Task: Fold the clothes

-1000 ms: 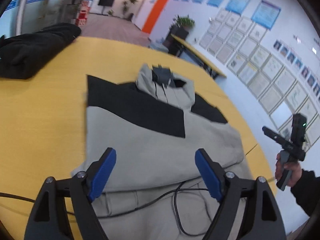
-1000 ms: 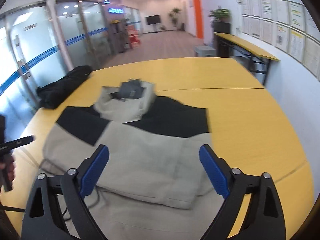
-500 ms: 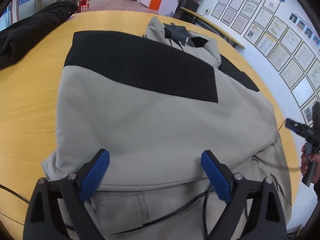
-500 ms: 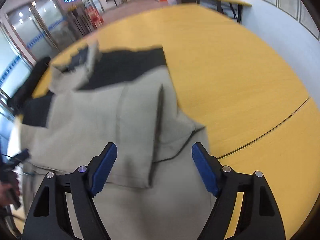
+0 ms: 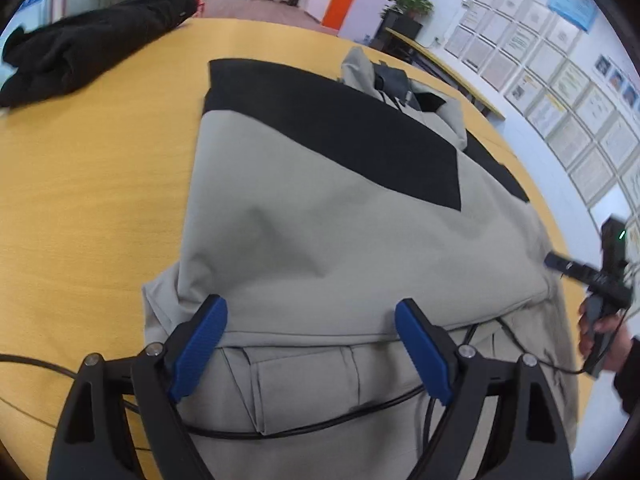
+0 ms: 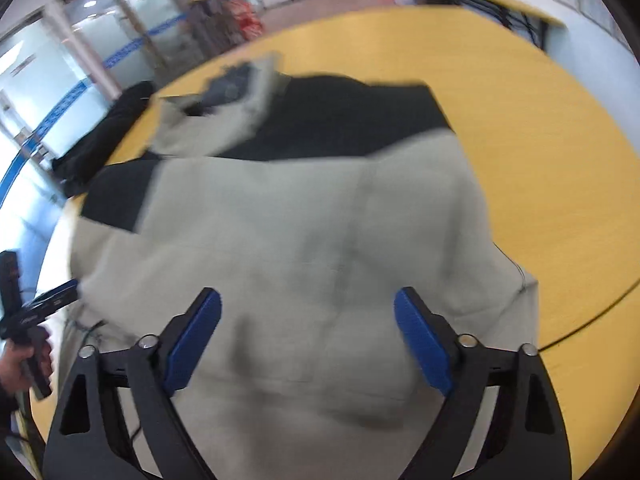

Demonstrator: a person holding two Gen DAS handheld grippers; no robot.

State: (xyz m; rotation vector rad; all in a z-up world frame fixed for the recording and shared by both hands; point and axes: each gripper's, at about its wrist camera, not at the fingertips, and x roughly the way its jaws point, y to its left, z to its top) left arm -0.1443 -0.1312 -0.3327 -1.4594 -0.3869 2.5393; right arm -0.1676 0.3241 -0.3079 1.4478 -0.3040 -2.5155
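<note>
The left gripper point(image 5: 310, 324) and right gripper point(image 6: 306, 322) both have their fingers spread wide and hold nothing, just above the near fold edge of the jacket point(image 5: 340, 224). The jacket lies on the yellow worktop point(image 5: 92, 184), its long axis running away from the fingers. It is grey with black shoulders, and its collar point(image 5: 384, 80) is at the far end.

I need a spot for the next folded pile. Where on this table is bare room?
Bare wood lies between the black garment and the grey-and-black jacket, left of the left claw. More lies right of the jacket, up to the table edge. The near edge is crowded: jacket hem, a cable and both open claws, right claw.
</note>
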